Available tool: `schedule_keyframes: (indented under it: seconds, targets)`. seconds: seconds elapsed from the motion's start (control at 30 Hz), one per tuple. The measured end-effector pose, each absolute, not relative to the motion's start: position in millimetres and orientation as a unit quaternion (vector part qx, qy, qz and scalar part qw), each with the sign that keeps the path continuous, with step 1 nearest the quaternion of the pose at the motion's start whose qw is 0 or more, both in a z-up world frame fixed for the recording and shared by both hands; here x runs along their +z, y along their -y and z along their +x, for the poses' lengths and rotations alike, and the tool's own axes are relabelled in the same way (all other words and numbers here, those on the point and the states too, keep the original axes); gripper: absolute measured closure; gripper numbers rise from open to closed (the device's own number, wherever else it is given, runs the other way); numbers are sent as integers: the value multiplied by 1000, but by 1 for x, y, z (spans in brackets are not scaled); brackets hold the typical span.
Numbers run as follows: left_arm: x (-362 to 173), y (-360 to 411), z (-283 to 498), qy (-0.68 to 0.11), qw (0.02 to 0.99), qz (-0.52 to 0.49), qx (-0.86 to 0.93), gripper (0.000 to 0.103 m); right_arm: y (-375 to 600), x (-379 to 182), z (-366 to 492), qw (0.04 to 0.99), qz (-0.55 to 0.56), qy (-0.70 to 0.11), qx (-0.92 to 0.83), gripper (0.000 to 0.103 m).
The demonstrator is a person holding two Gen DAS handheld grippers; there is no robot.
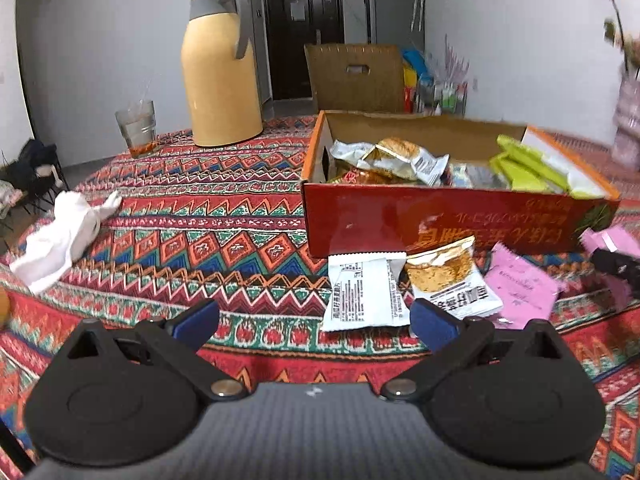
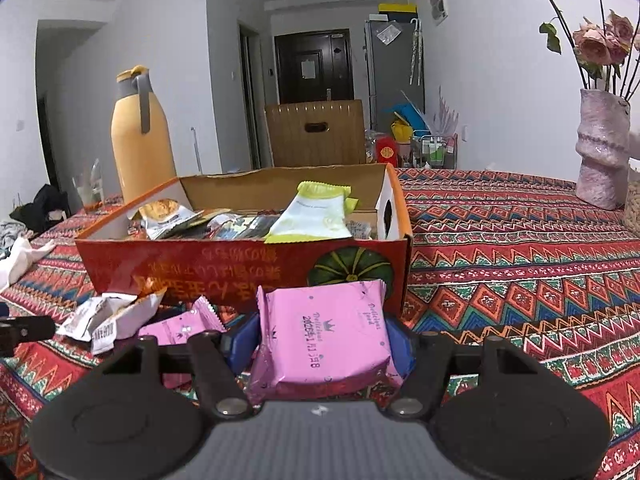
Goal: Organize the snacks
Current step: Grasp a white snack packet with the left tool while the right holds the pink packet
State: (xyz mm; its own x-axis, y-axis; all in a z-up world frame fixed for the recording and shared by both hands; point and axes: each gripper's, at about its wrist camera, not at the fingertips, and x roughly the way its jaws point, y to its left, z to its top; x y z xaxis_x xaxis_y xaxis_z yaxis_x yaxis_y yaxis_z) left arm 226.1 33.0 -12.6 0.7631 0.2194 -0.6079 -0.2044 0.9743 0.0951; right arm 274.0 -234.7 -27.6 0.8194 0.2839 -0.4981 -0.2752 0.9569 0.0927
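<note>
Just before the long red cardboard box, already half full of snacks, our right gripper clenches a pink foil packet, our left gripper gapes empty, and three packets remain loose nearby.

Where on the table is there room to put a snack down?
Free cloth lies between the white cloth, yellow jug and red box, and between the box and pink vase. Crowded: packets before the box.
</note>
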Motion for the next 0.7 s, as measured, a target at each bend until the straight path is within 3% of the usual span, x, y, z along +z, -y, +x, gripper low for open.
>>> schedule_keyframes:
  seconds: [0.53,0.7]
  targets:
    - [-28,-35,286,-370,918,3,142,0,236,-29,275,954,15,-262,144,37]
    - [-41,-39,287,-366,921,-9,134,9,237,-29,274,955,17,-259,145,37]
